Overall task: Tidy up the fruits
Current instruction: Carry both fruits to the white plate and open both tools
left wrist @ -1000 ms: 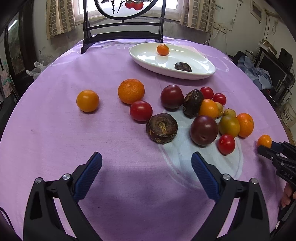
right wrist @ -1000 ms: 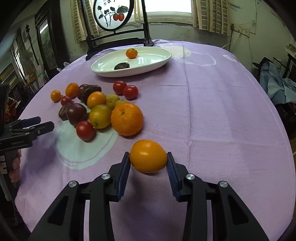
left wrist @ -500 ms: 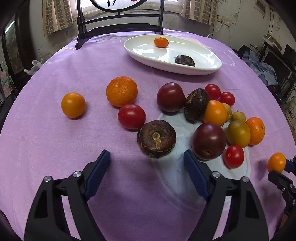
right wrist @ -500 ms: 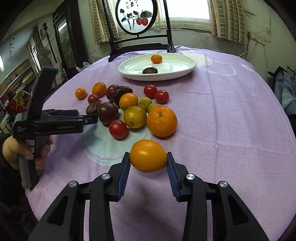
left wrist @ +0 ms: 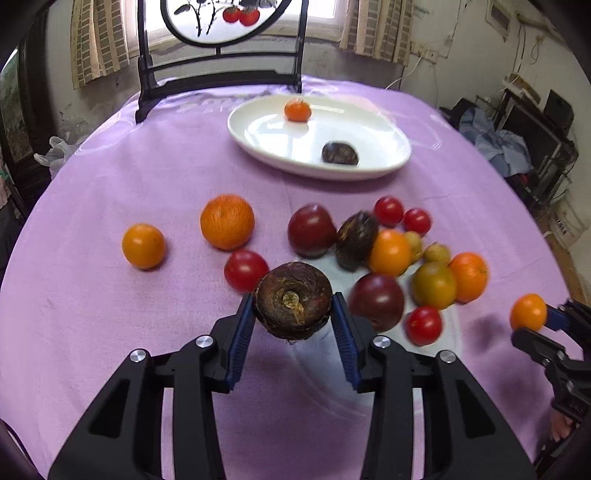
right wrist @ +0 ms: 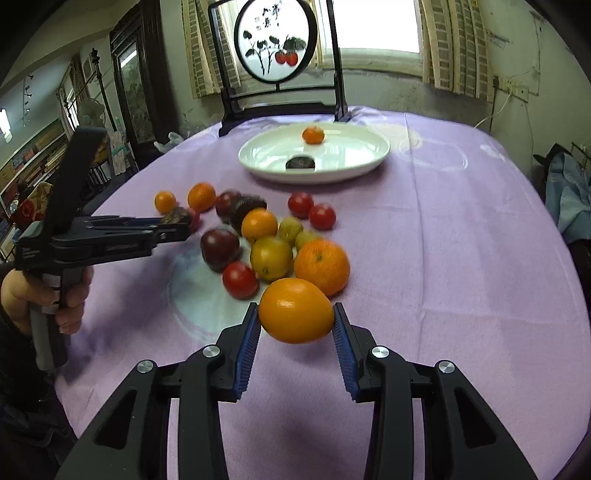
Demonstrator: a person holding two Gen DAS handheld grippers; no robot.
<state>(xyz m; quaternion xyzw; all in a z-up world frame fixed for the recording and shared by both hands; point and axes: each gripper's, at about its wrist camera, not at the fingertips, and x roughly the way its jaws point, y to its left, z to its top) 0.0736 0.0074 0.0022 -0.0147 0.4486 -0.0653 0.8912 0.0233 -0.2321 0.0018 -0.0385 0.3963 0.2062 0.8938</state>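
Two plate [right wrist: 258, 162] fruits, motion-blurred

Window [right wrist: 376, 33] daylight glares behind; fruit motion-blurred (fisheye edges bend darkly).

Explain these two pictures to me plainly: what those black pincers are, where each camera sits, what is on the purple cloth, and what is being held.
No robot here: a person holds a two-finger gripper in each hand, each with a fisheye camera looking along its fingers. In the left camera's picture, the left gripper is clamped on a dark brown wrinkled fruit. In the right camera's picture, the right gripper is clamped on a smooth orange fruit, and the person's left hand shows at the side. On the purple tablecloth lies a loose group of red, orange, yellowish and dark fruits. Farther back, a white oval plate holds a small orange fruit and a dark one.
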